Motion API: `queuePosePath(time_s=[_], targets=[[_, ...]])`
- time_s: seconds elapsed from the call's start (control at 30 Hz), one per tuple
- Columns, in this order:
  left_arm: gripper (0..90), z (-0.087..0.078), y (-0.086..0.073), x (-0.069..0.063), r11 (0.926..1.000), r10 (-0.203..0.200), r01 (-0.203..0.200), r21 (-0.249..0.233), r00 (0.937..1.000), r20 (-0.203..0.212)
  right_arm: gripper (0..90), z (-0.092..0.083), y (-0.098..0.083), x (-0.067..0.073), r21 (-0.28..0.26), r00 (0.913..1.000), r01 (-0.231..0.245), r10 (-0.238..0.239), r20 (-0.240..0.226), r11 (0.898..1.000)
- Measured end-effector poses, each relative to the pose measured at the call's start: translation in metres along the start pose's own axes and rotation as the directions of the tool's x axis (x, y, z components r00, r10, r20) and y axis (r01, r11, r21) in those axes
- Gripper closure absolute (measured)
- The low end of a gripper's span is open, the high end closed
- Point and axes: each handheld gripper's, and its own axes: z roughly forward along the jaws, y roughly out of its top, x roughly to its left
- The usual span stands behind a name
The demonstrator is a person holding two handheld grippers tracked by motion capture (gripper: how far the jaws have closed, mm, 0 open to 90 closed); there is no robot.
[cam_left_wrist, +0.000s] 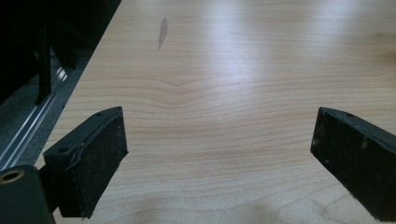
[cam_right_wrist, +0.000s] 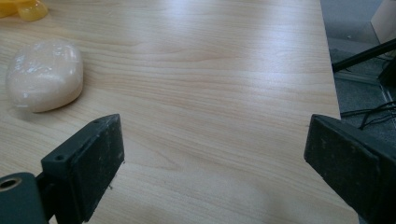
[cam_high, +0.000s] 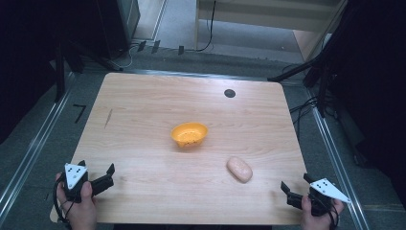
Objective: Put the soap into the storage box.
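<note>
We hold both grippers, left (cam_high: pixel 98 177) and right (cam_high: pixel 296 190), with jaws wide apart and empty; the bun (cam_right_wrist: pixel 45 74) lies beyond our right gripper's left jaw, near the bowl (cam_high: pixel 189 134).

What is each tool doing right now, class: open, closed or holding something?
Left tool: open, holding nothing.
Right tool: open, holding nothing.

High view looks forward and down over the whole tabletop (cam_high: pixel 143 110). Both gripper views skim it low and close. High and right gripper views share the pale lump (cam_high: pixel 239 169) (cam_right_wrist: pixel 45 74).
</note>
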Motion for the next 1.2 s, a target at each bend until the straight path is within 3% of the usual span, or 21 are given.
queuePosePath(time_s=[0.27,0.67,0.83,0.93,1.2], targets=[[4.1,0.000,0.000,0.000,1.0000,0.002,-0.002,0.001,1.0000,0.001,6.4,0.000,0.000,-0.001,0.006,0.9997,-0.013,0.013,-0.020,1.000],[4.1,0.000,0.000,0.000,1.0000,0.003,-0.003,0.007,1.0000,-0.004,11.1,0.001,0.010,0.013,0.082,0.9944,0.088,-0.083,-0.066,0.993],[4.1,0.002,0.001,0.000,0.9999,-0.001,0.001,0.014,1.0000,0.002,13.9,0.007,0.018,0.018,0.151,0.9890,0.133,-0.121,-0.085,0.980],[4.1,0.002,0.001,0.000,0.9997,0.008,-0.008,0.022,1.0000,-0.001,15.7,0.010,0.020,0.020,0.171,0.9862,0.137,-0.118,-0.116,0.976],[4.1,0.002,0.001,-0.001,0.9995,0.017,-0.017,0.027,0.9998,-0.003,16.4,0.018,0.030,0.026,0.258,0.9779,0.189,-0.158,-0.137,0.947]])
